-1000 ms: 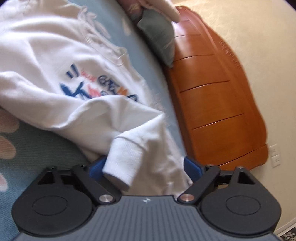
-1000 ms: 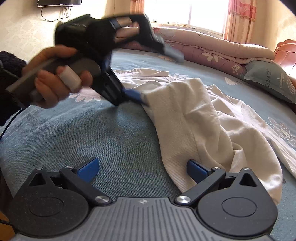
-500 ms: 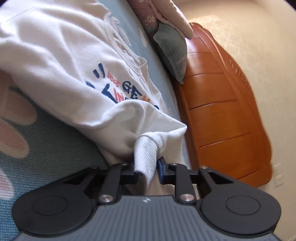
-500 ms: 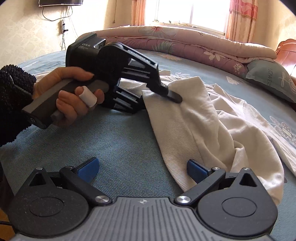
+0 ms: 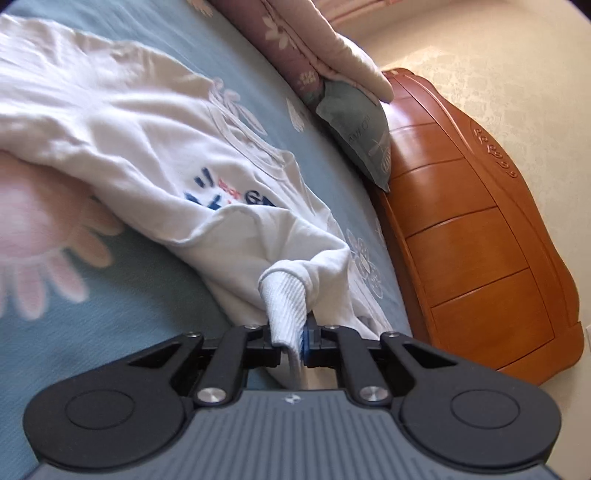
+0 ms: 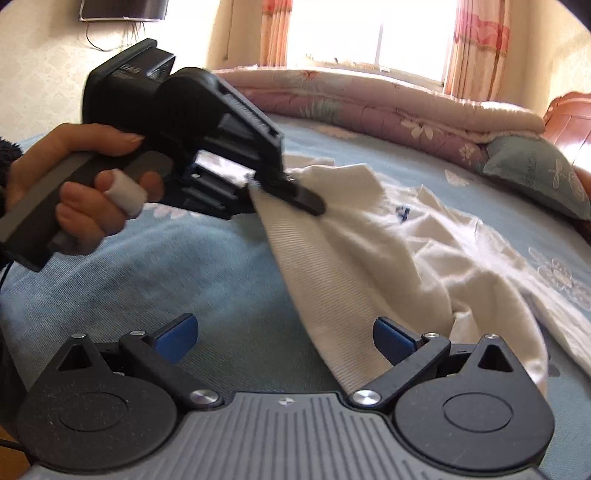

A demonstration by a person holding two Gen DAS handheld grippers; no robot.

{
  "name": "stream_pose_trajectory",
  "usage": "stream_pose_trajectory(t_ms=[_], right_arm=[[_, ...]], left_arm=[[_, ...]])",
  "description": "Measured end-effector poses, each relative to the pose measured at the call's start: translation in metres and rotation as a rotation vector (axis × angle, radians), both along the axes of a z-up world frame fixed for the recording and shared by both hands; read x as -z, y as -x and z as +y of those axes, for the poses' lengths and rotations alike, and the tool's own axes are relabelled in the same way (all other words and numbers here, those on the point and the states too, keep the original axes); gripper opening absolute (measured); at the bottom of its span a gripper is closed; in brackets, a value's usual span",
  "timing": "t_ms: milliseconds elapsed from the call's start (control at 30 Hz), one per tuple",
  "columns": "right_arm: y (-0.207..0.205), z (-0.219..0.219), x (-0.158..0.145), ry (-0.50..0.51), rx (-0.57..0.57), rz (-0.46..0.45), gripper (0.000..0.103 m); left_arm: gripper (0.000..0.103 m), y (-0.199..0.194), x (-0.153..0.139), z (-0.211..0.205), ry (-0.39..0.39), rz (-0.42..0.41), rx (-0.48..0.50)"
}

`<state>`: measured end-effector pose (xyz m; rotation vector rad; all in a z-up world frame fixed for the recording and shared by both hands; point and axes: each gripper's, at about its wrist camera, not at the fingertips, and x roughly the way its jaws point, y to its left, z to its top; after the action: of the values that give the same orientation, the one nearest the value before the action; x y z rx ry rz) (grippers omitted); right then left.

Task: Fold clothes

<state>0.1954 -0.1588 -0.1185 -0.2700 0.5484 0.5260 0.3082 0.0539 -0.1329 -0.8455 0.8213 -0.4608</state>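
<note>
Fingers on the left gripper (image 5: pixel 291 341) have just been closing, and they're now clamped tight on the ribbed cuff (image 5: pixel 284 306) of the white sweatshirt (image 5: pixel 147 147), with the cuff bunched up and sticking out above the jaws. From the right wrist view you can see the same left gripper (image 6: pixel 280 188) pinching the ribbed edge, held in the person's left hand (image 6: pixel 85 192), which has a white wrap on one finger. That edge hangs lifted off the bed, and the cloth drapes down from it toward the right gripper.

Right gripper (image 6: pixel 284 338) is wide open, with its blue pads (image 6: pixel 177 334) well apart. The ribbed cloth runs down between them, closer to the right-hand pad, but I can't see either pad pressing on it, so nothing is gripped there.

Most of the sweatshirt lies crumpled on the blue bedspread (image 5: pixel 110 314), which has pink and white flowers on it. Blue and red lettering (image 5: pixel 229 192) shows on the chest, partly covered by the sleeve.

Further out, a grey-green pillow (image 5: pixel 354 129) leans against the wooden headboard (image 5: pixel 480 240), with a folded pinkish quilt (image 6: pixel 369 107) along the far edge of the bed. Behind that there's a bright window (image 6: pixel 369 33) with pink curtains (image 6: pixel 476 44), and a dark screen (image 6: pixel 122 9) is mounted on the wall at upper left.
</note>
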Motion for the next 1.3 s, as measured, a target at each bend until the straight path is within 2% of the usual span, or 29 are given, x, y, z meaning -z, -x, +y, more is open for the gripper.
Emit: stream_pose_trajectory(t_ms=[233,333,500,633,733,767,833,933,967,1033,1133,1300], right_arm=[[0.023,-0.007,-0.022,-0.08,-0.053,-0.107,0.103],[0.03,-0.015,-0.03,-0.149,-0.053,-0.093,0.103],[0.042,-0.038,-0.035,-0.31,-0.006,0.045,0.103],[0.051,-0.067,-0.037,-0.385,0.071,0.141,0.103],[0.05,-0.098,-0.039,-0.444,0.159,0.197,0.103],[0.048,-0.109,-0.038,-0.476,0.188,0.23,0.103],[0.035,-0.132,-0.029,-0.553,0.241,0.344,0.103],[0.013,-0.16,-0.001,-0.708,0.281,0.544,0.103],[0.008,-0.165,0.011,-0.768,0.279,0.608,0.103],[-0.001,-0.169,0.021,-0.829,0.248,0.646,0.103],[-0.022,-0.158,0.023,-0.803,0.184,0.707,0.103],[-0.05,-0.156,0.034,-0.899,0.11,0.741,0.103]], left_arm=[[0.008,0.079,-0.033,0.036,-0.04,-0.019,-0.148],[0.008,0.118,-0.042,0.049,-0.05,-0.009,-0.205],[0.008,0.162,-0.038,0.074,-0.114,0.063,-0.277],[0.008,0.16,-0.012,0.086,-0.168,0.16,-0.305],[0.007,0.152,0.008,0.085,-0.18,0.204,-0.29],[0.007,0.152,0.01,0.085,-0.166,0.194,-0.291],[0.007,0.151,0.011,0.087,-0.157,0.197,-0.281],[0.007,0.149,0.014,0.09,-0.13,0.205,-0.274],[0.007,0.149,0.015,0.09,-0.126,0.203,-0.273],[0.008,0.152,0.017,0.092,-0.122,0.197,-0.27],[0.009,0.152,0.019,0.093,-0.12,0.197,-0.266],[0.011,0.152,0.02,0.095,-0.114,0.202,-0.264]])
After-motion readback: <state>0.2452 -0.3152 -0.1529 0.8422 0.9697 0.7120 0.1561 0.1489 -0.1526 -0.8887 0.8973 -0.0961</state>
